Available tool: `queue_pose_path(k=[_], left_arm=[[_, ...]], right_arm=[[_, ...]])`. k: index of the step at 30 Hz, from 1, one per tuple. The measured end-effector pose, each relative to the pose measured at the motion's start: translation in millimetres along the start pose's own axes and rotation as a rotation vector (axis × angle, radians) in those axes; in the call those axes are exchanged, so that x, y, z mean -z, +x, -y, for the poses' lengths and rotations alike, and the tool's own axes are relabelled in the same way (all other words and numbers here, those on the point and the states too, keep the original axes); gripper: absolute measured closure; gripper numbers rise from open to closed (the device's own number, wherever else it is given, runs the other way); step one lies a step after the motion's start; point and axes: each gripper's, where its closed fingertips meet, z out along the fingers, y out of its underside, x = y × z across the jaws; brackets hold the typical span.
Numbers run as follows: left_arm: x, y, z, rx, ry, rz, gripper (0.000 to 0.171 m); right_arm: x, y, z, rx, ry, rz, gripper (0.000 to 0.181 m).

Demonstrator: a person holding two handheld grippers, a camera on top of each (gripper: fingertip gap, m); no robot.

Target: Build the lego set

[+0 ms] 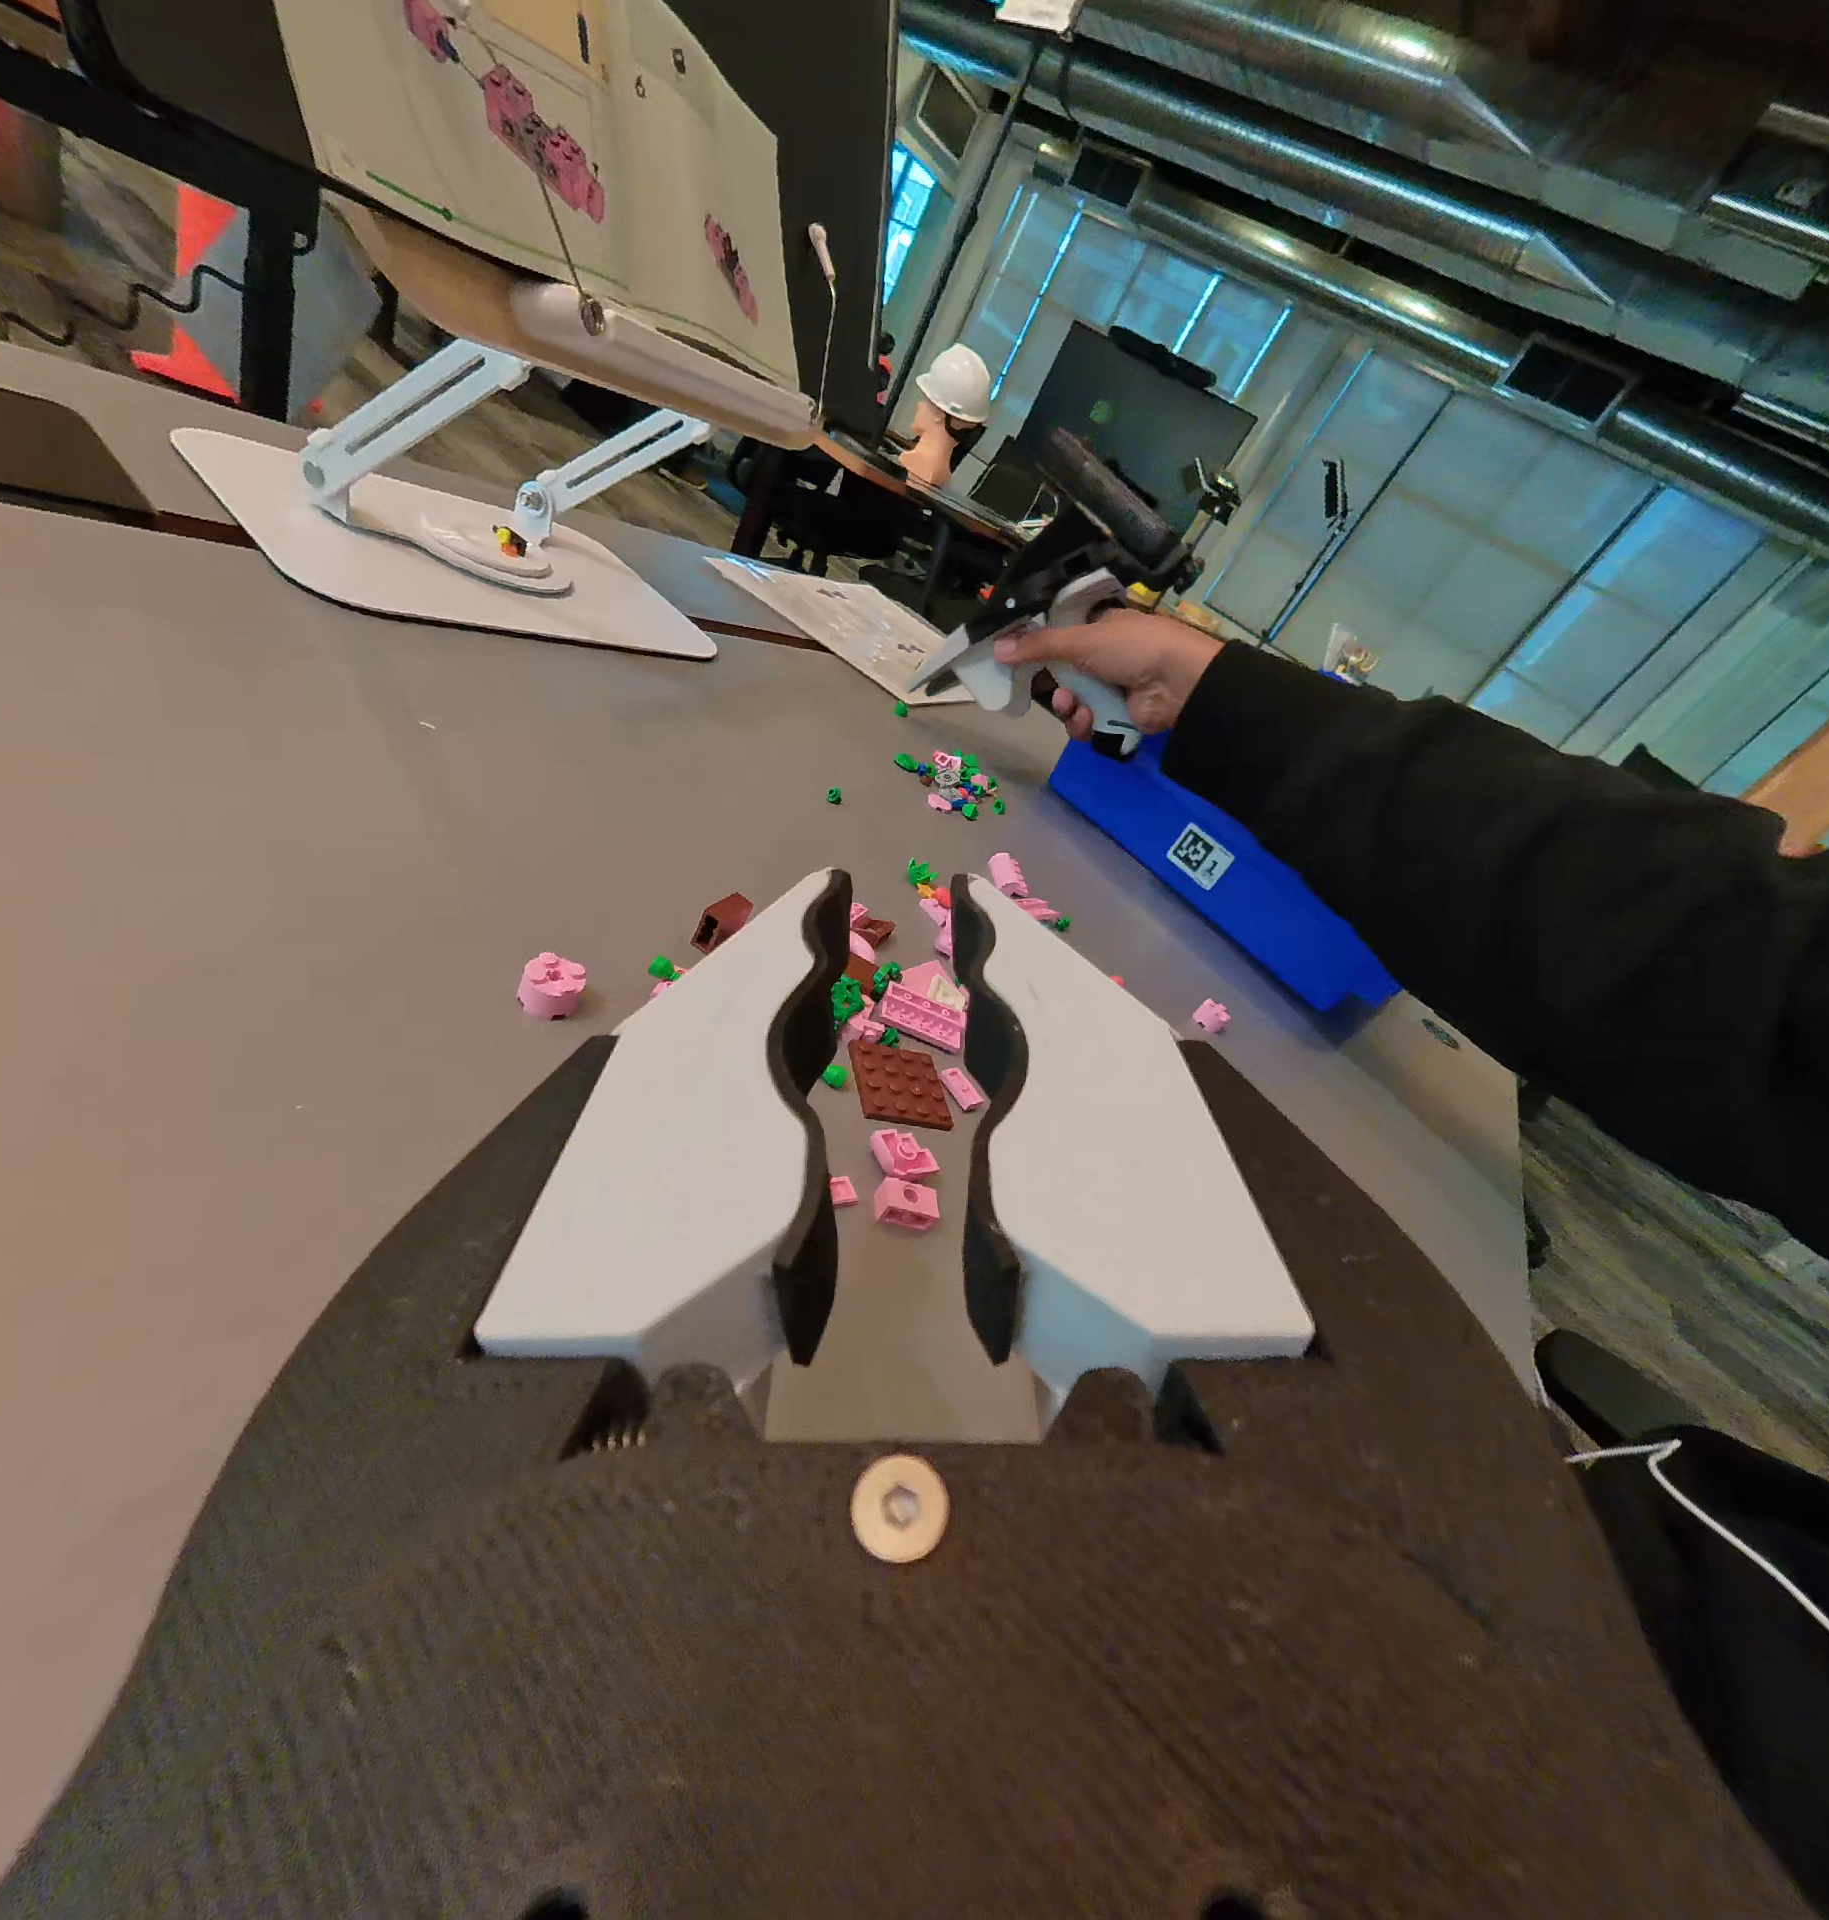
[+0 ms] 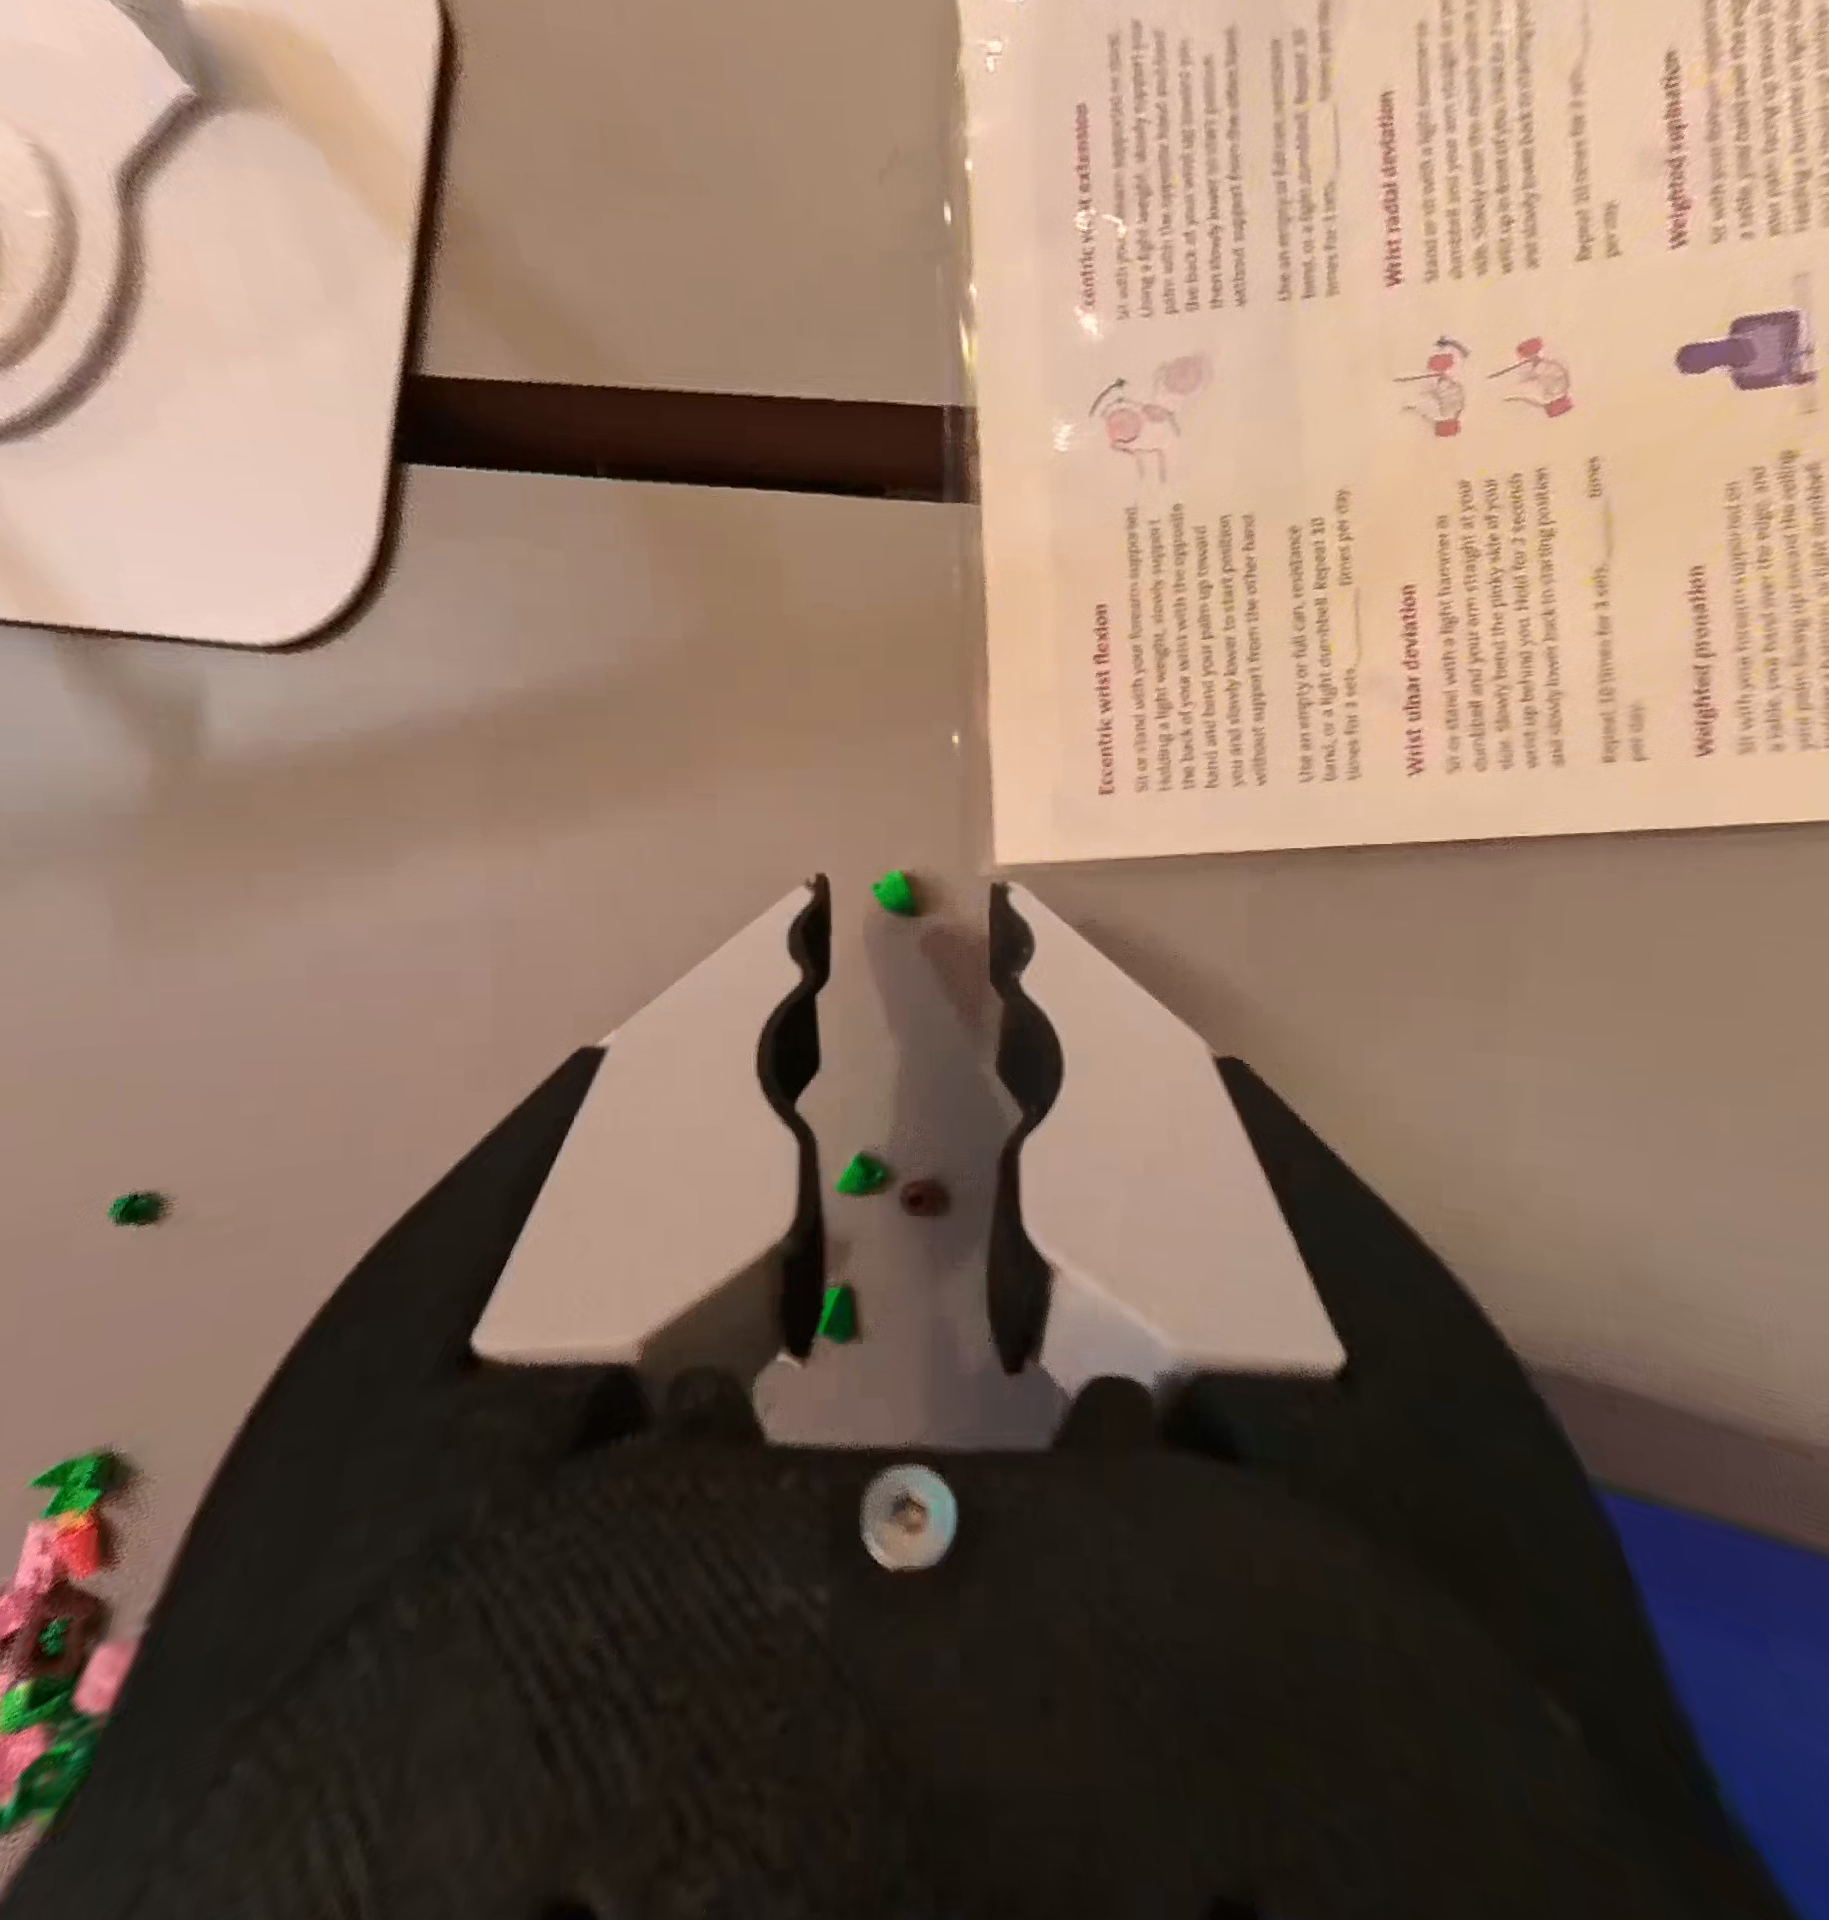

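Tongs [image 1: 894, 883] parted, grey table [image 1: 266, 831], glass-walled room

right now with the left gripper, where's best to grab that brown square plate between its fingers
Probably grip the brown square plate across two opposite thin edges, descending from above with the open left gripper. It lies flat, studs up, so only its sides offer purchase; pink pieces crowd its near edge.

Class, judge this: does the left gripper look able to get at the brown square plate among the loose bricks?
Probably yes. The left gripper is open above the brown square plate, which lies flat on the table with only small pink bricks beside it.
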Motion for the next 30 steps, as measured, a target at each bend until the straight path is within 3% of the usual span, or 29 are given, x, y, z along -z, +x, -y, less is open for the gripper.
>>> queue_pose_path(k=[7, 11, 14, 22, 24, 26, 30], left_arm=[[-1, 2, 0, 0.033, 0.006, -0.028, 0.153], [3, 2, 7, 0.012, 0.046, -0.019, 0.156], [5, 2, 9, 0.013, 0.057, -0.019, 0.156], [3, 6, 7, 0.026, 0.044, -0.043, 0.155], [2, 6, 6, 0.023, 0.041, -0.042, 0.155], [3, 5, 6, 0.015, 0.043, -0.034, 0.155], [3, 4, 6, 0.011, 0.041, -0.027, 0.155]], right_arm=[[-11, -6, 2, 0.113, -0.027, -0.024, 0.16], [-16, -8, -9, 0.156, -0.088, -0.058, 0.176], [-10, -12, -18, 0.189, -0.118, -0.062, 0.177], [31, -35, -72, 0.292, -0.179, 0.003, 0.177], [34, -35, -74, 0.279, -0.16, 0.014, 0.174], [36, -40, -70, 0.233, -0.137, 0.059, 0.159], [46, -50, -59, 0.234, -0.086, 0.074, 0.156]])
